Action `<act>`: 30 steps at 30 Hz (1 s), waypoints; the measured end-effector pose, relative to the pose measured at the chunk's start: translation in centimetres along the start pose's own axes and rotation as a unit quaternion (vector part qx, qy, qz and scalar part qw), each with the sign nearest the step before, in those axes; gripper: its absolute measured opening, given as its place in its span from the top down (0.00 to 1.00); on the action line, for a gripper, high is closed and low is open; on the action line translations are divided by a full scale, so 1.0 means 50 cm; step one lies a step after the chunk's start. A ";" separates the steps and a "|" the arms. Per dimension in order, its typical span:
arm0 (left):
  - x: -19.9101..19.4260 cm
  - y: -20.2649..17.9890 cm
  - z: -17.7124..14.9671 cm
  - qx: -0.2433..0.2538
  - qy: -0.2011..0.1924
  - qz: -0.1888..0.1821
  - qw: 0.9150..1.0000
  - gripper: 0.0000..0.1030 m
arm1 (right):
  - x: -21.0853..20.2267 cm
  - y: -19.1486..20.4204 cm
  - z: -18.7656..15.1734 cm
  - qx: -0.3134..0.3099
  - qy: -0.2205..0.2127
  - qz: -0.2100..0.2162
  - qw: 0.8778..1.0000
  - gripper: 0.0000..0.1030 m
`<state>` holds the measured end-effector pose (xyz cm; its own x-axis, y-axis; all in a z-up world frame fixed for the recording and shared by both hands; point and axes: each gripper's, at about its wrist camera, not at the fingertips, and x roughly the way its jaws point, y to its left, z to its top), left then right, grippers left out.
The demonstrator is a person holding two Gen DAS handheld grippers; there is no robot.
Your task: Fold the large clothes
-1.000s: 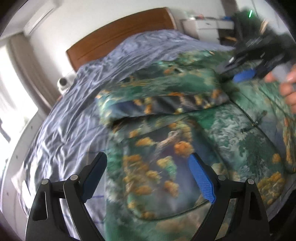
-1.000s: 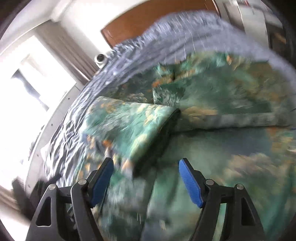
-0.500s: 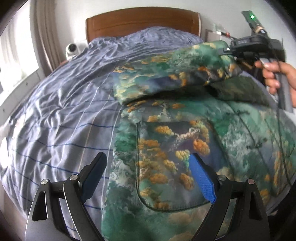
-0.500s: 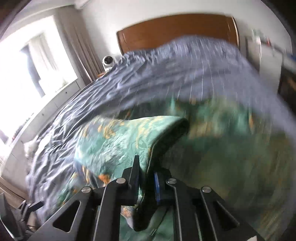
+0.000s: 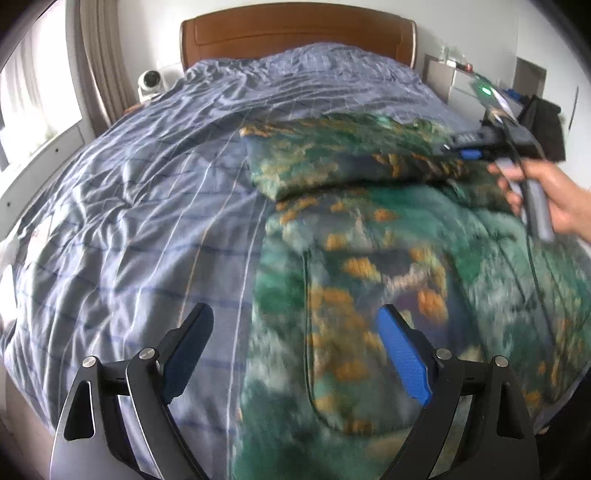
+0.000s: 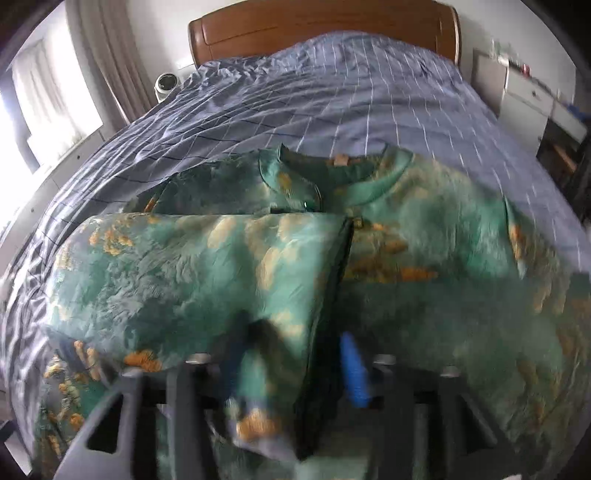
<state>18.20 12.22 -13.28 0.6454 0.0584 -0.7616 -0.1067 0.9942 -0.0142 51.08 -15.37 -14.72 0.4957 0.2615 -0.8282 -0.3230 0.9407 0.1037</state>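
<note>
a green jacket (image 5: 369, 280) printed with orange and dark blue patches lies spread on a bed (image 5: 140, 206) covered by a crumpled blue checked sheet, on the side of the bed nearer the cameras. its collar (image 6: 343, 173) points toward the brown wooden headboard (image 5: 295, 33). one sleeve (image 6: 192, 273) is folded across the body of the jacket, its dark-edged cuff lying near the middle of the chest.

the left claw (image 5: 295, 354) hangs above the bed with its jaws spread wide and nothing between them; one finger is over the sheet, the blue-padded one over the jacket's large front pocket (image 5: 373, 332).

the right claw (image 6: 295, 362) is low over the end of the folded sleeve. its jaws have just been opening and now stand partly apart, with the cuff end of the sleeve lying between them; the view is blurred, and the pads do not seem to press on the cloth. in the left wrist view a person's hand (image 5: 554, 199) holds that claw by its grey handle at the far right edge of the jacket.

a small white camera (image 5: 150, 82) stands beside the headboard, next to a curtain (image 5: 99, 66).
</note>
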 end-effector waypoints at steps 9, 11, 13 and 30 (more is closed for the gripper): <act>0.138 -0.004 0.251 -0.041 -0.026 -0.016 0.999 0.12 | -0.093 0.077 -0.001 -0.109 -0.071 0.006 0.992 0.46; 0.176 -0.022 0.281 -0.023 -0.031 -0.004 0.999 0.14 | -0.073 0.090 -0.009 -0.117 -0.062 0.026 0.991 0.46; 0.226 -0.034 0.298 -0.016 -0.023 0.018 0.999 0.14 | -0.035 0.090 -0.023 -0.113 -0.035 0.033 0.992 0.46; 0.275 -0.041 0.312 -0.027 0.031 -0.008 0.999 0.16 | 0.037 0.060 -0.059 -0.073 -0.008 0.034 0.997 0.46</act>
<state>39.11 12.40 -13.63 0.6002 0.0350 -0.7991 -0.1386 0.9885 -0.0608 48.63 -12.70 -17.57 0.4804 0.3288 -0.8131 -0.4703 0.8791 0.0776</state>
